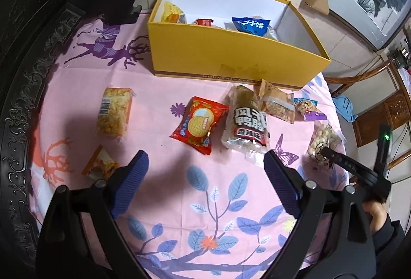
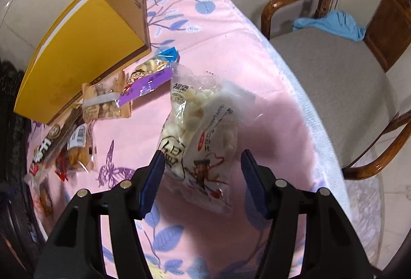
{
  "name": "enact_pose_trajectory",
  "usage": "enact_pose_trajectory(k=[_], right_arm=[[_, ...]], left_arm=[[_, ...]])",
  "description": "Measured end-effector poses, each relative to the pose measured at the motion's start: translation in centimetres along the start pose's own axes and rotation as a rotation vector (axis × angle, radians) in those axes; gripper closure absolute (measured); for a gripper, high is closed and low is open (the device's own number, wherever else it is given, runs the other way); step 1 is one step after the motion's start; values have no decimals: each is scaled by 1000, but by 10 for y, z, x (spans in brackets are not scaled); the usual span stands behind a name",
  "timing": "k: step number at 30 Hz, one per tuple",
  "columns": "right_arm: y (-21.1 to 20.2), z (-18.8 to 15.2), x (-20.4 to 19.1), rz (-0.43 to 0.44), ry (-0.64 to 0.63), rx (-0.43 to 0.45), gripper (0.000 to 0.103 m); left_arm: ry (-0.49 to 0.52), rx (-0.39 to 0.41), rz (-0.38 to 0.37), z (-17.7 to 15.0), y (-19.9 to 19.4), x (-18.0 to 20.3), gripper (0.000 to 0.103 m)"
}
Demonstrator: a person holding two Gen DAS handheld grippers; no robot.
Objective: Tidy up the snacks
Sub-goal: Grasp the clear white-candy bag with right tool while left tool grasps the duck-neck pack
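Both grippers hung over the bench (image 1: 77, 78), left fingers (image 1: 133, 176) spread wide and empty, right fingers (image 2: 154, 176) parted astride a clear bag (image 2: 200, 129), not pressing it.

Black grippers, ribbed blue fingers (image 1: 133, 181)

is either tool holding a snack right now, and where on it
Nothing is held. The left tool is open over bare cloth. The right tool is open astride the clear bag of white snacks, its pads not touching it.
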State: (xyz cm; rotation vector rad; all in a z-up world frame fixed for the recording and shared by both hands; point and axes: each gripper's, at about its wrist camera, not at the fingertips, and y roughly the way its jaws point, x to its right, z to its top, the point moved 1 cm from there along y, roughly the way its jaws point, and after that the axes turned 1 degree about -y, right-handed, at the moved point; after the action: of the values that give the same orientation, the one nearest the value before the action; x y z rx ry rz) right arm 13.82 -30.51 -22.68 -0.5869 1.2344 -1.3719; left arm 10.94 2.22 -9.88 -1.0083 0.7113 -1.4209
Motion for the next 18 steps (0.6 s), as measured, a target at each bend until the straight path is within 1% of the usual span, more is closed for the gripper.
enact_pose_trajectory(k=[2, 4, 5, 6, 7, 9, 10, 13, 15, 18], right_arm=[[8, 2, -2, 8, 13, -1, 38], [11, 4, -11, -21, -23, 27, 36], [13, 5, -18, -45, -62, 36, 38], [14, 5, -23, -62, -94, 41, 42], [14, 3, -31, -61, -137, 46, 51], [11, -2, -43, -57, -187, 49, 60], [9, -6, -51, -38, -218, 43, 64], [7, -25, -72, 9, -290, 9, 66], [5, -41, -87, 28, -340, -20, 66], [2, -55, -98, 13, -397, -17, 66]], left_arm=[[8, -2, -3, 0, 0, 4, 11], [15, -4, -5, 1, 1, 7, 11], [16, -4, -5, 1, 1, 8, 11], [17, -5, -6, 1, 1, 8, 11], [17, -7, -6, 1, 1, 8, 11], [15, -11, -6, 1, 3, 7, 11], [13, -15, -5, 2, 4, 6, 11], [21, -27, -10, 7, 12, 10, 11], [45, -39, -8, 12, 19, 18, 11], [101, -57, -11, 22, 34, 37, 11]])
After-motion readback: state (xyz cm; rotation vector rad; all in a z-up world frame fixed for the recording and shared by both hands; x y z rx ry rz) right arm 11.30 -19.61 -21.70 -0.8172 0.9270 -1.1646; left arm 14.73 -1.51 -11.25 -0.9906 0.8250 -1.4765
